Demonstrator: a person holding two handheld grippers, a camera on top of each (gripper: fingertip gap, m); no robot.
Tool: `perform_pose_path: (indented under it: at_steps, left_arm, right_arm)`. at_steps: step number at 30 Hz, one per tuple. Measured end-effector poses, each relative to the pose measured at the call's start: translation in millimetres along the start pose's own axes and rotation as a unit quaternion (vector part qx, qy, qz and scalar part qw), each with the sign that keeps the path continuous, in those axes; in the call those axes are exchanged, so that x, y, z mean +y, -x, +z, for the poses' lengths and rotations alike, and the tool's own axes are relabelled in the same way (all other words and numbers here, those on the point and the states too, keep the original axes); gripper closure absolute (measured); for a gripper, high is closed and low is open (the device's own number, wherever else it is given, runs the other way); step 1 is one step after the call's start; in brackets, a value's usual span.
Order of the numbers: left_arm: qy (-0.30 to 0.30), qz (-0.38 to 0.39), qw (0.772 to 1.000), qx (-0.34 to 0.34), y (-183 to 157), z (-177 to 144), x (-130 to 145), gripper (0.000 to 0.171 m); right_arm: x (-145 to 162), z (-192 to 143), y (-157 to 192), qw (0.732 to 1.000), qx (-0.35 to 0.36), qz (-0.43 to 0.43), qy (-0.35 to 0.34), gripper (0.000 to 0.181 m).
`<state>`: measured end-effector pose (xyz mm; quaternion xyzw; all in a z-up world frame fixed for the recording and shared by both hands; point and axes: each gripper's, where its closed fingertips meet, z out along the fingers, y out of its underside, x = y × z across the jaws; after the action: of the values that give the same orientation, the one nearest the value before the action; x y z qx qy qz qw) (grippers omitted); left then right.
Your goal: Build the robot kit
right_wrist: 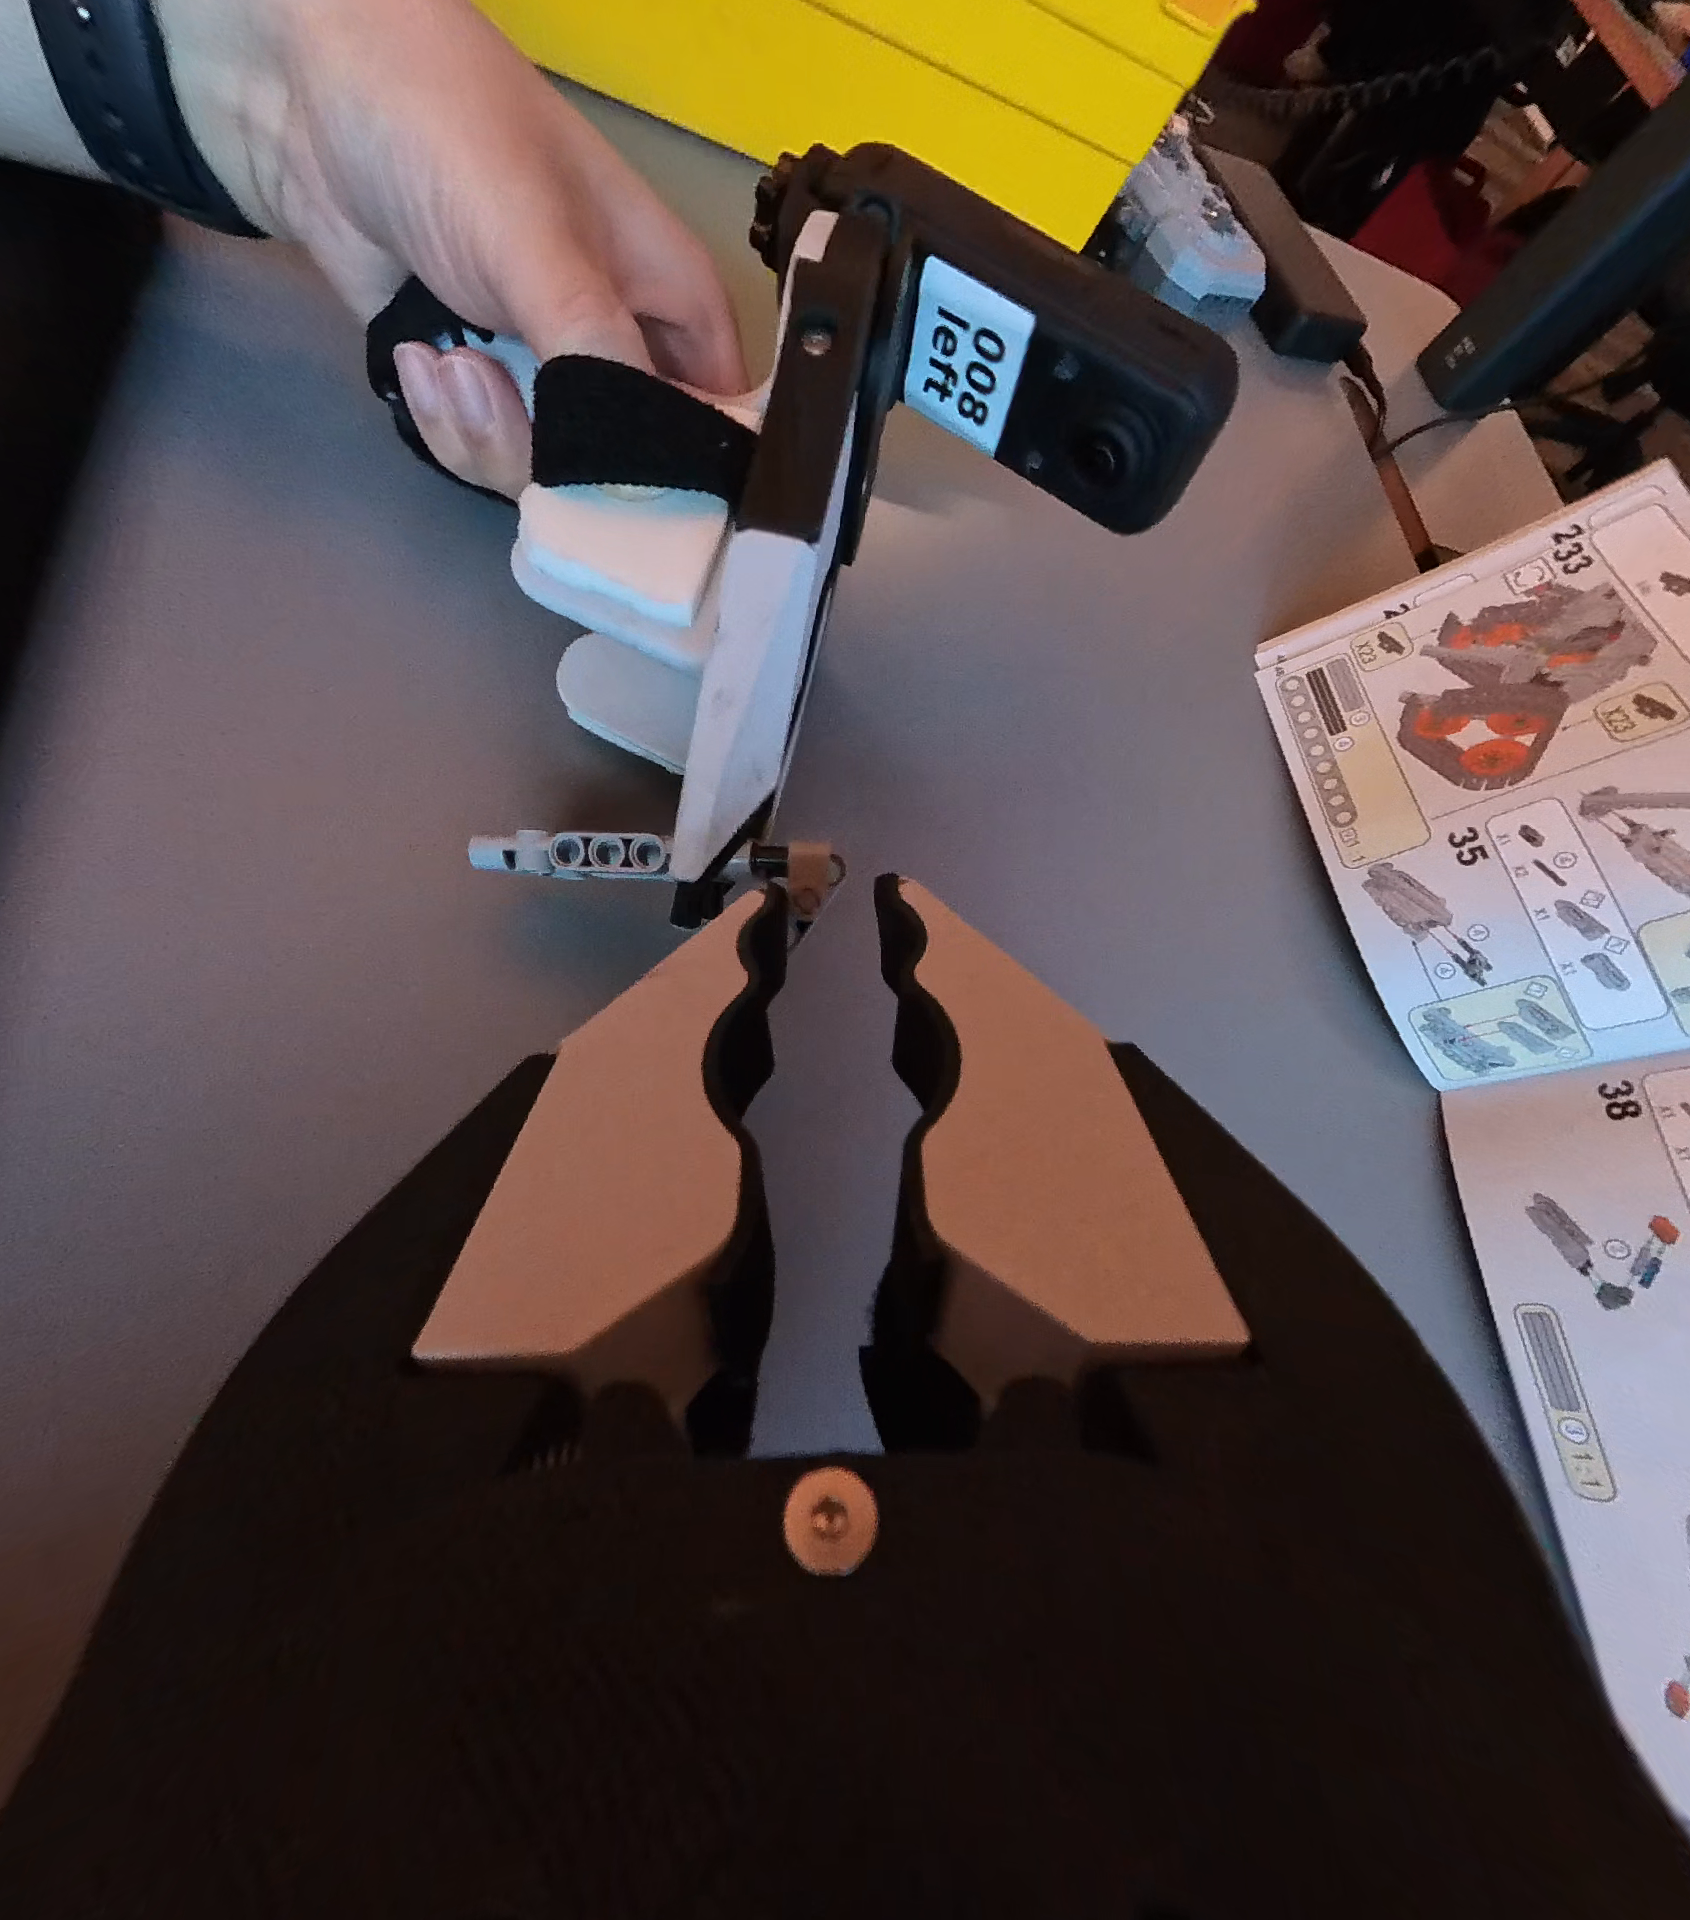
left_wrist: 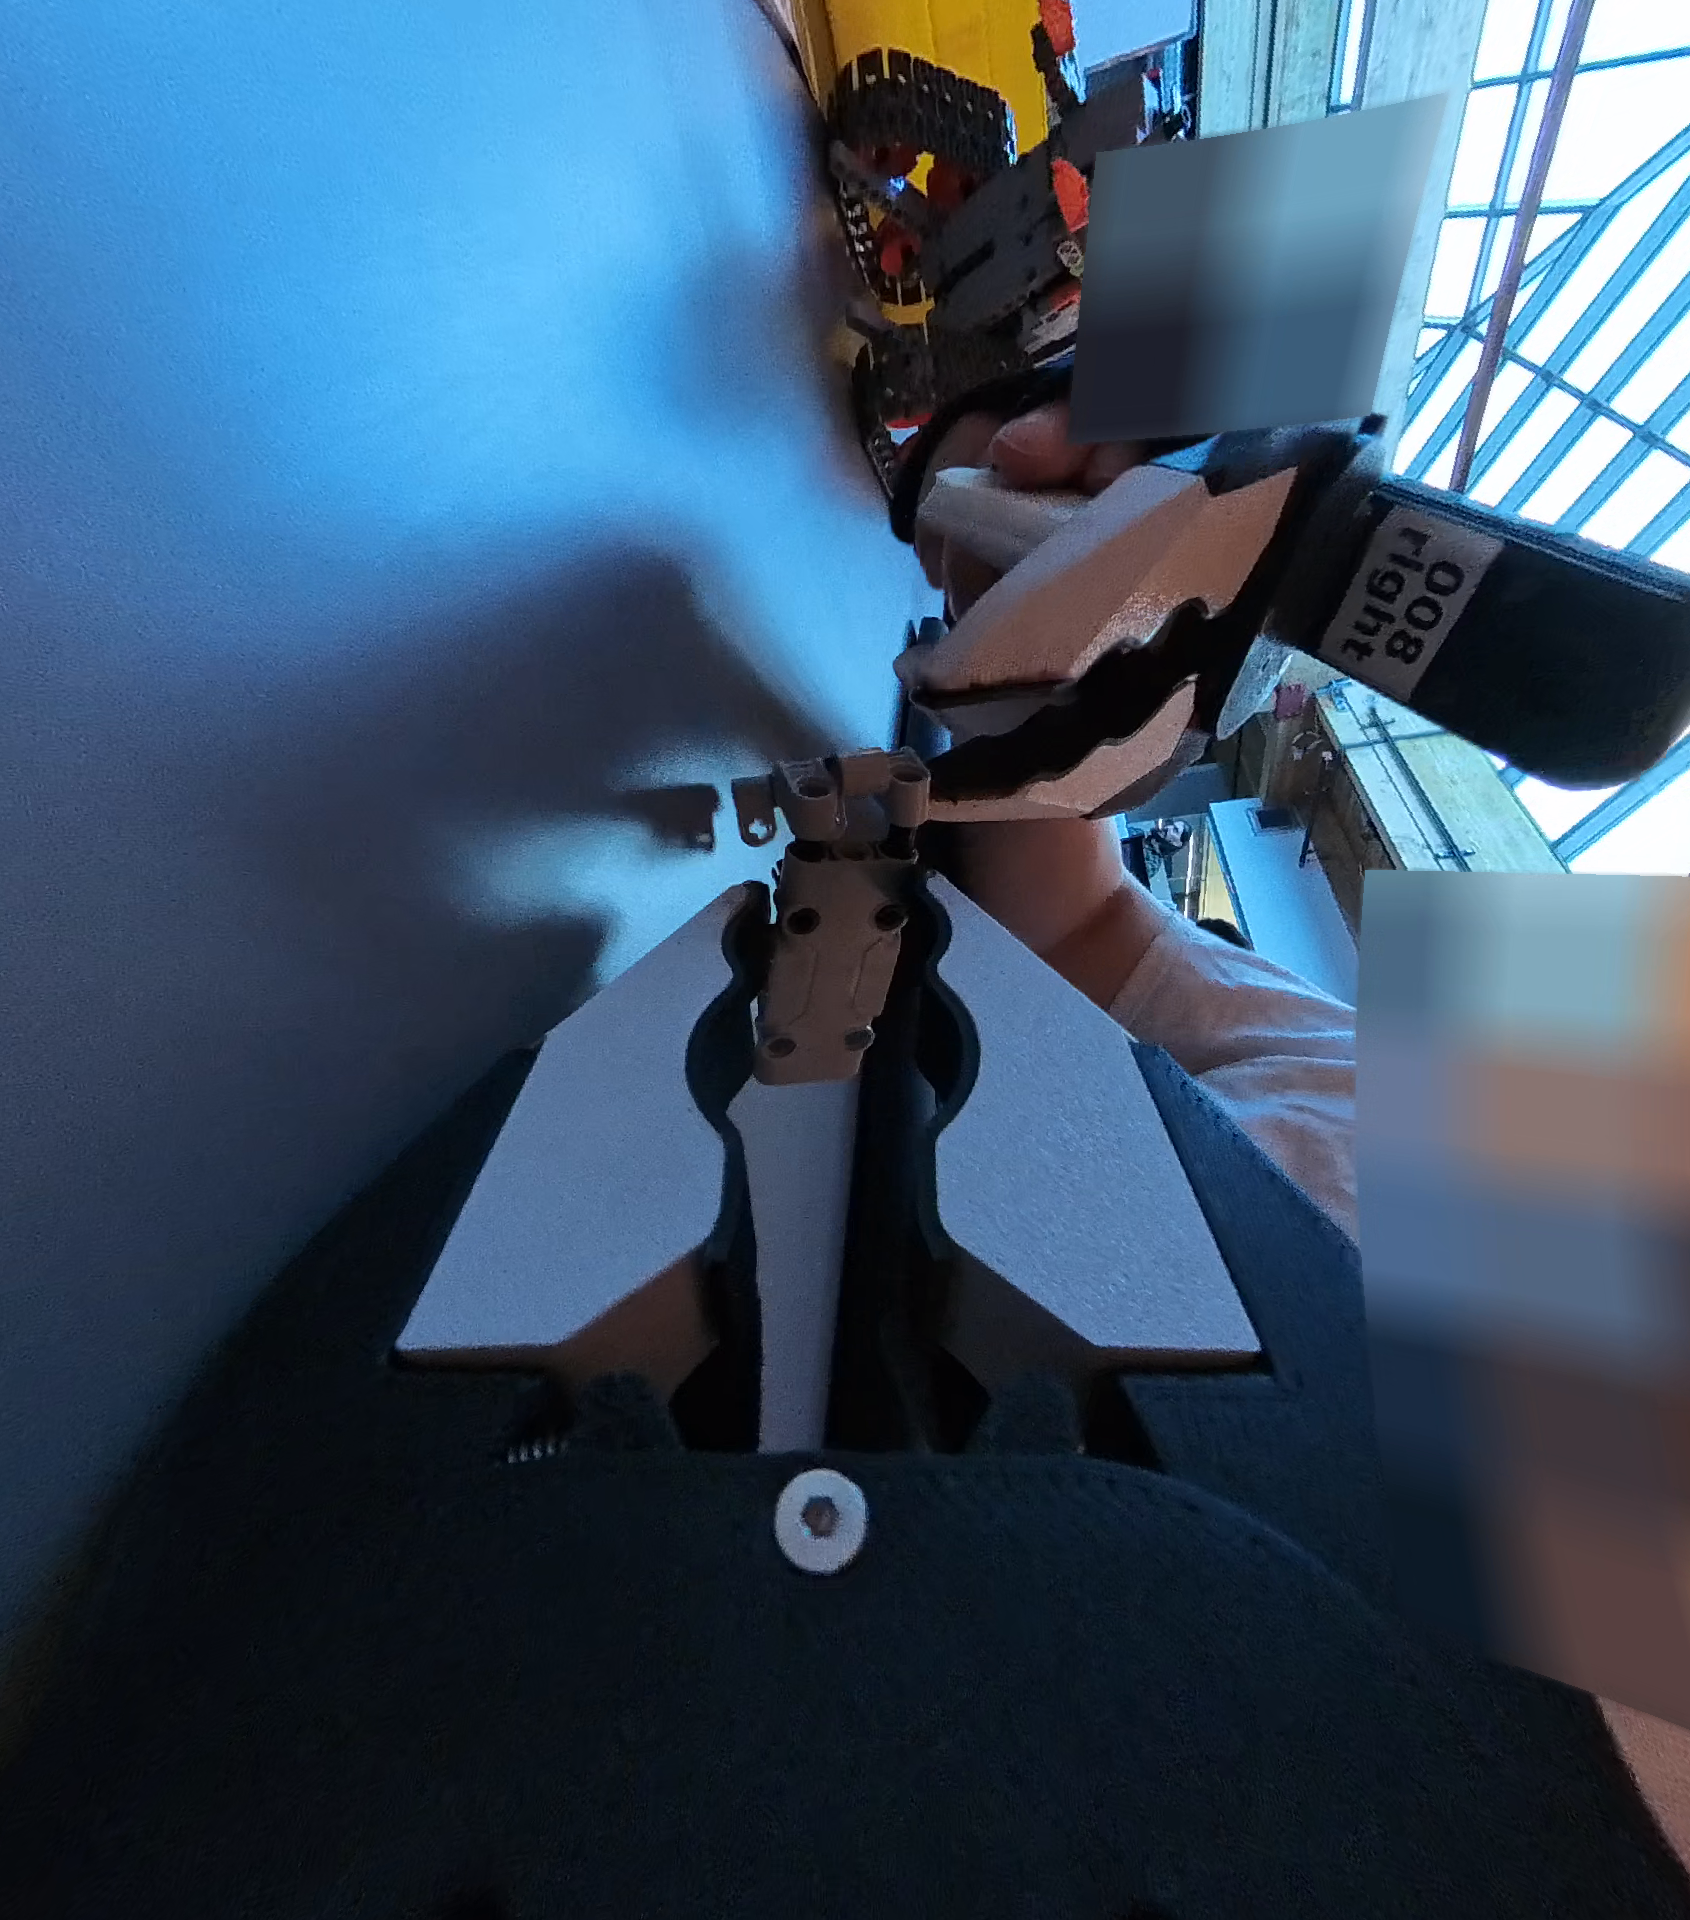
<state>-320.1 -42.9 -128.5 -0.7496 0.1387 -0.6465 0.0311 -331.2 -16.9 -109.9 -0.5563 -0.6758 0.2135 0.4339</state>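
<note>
My left gripper (left_wrist: pixel 836 904) is shut on a small grey building-toy assembly (left_wrist: pixel 825 987) and points down at the grey table (right_wrist: pixel 197 727). A short cross beam (left_wrist: pixel 841 795) with holes sits at the assembly's far end. In the right wrist view the left gripper (right_wrist: pixel 721 883) is seen edge on, held by a hand. A three-hole beam (right_wrist: pixel 602 852) sticks out on its left and a small connector (right_wrist: pixel 813 868) on its right. My right gripper (right_wrist: pixel 828 894) is open, and its left fingertip touches that connector. It also shows in the left wrist view (left_wrist: pixel 924 743).
An open instruction booklet (right_wrist: pixel 1547 779) lies on the table to the right. A yellow box (right_wrist: pixel 872 83) stands at the back. A black and orange tracked model (left_wrist: pixel 955 239) stands beyond the grippers. A black power adapter (right_wrist: pixel 1308 281) with a cable lies at the back right. Less than 4 cm separates the two grippers' tips.
</note>
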Motion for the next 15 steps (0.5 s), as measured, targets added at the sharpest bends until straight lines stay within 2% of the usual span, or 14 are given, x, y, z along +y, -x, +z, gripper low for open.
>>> perform_pose_path:
  at_steps: [7, 13, 15]
  left_arm:
    - [0.022, 0.006, 1.0, -0.004, 0.6, 2.9, 4.0, 0.146]
    - [0.005, 0.01, 1.0, -0.005, -0.9, 1.9, -0.2, 0.145]
    - [0.003, 0.023, 1.0, -0.012, -1.6, 1.9, 1.3, 0.141]
  right_arm:
    - [3.9, 2.5, 9.9, 1.0, -0.018, -0.015, 0.008, 0.174]
    - [2.4, 0.4, 4.4, 1.0, 0.01, -0.007, 0.011, 0.175]
    - [4.3, -1.3, 0.9, 1.0, 0.026, 0.004, 0.015, 0.175]
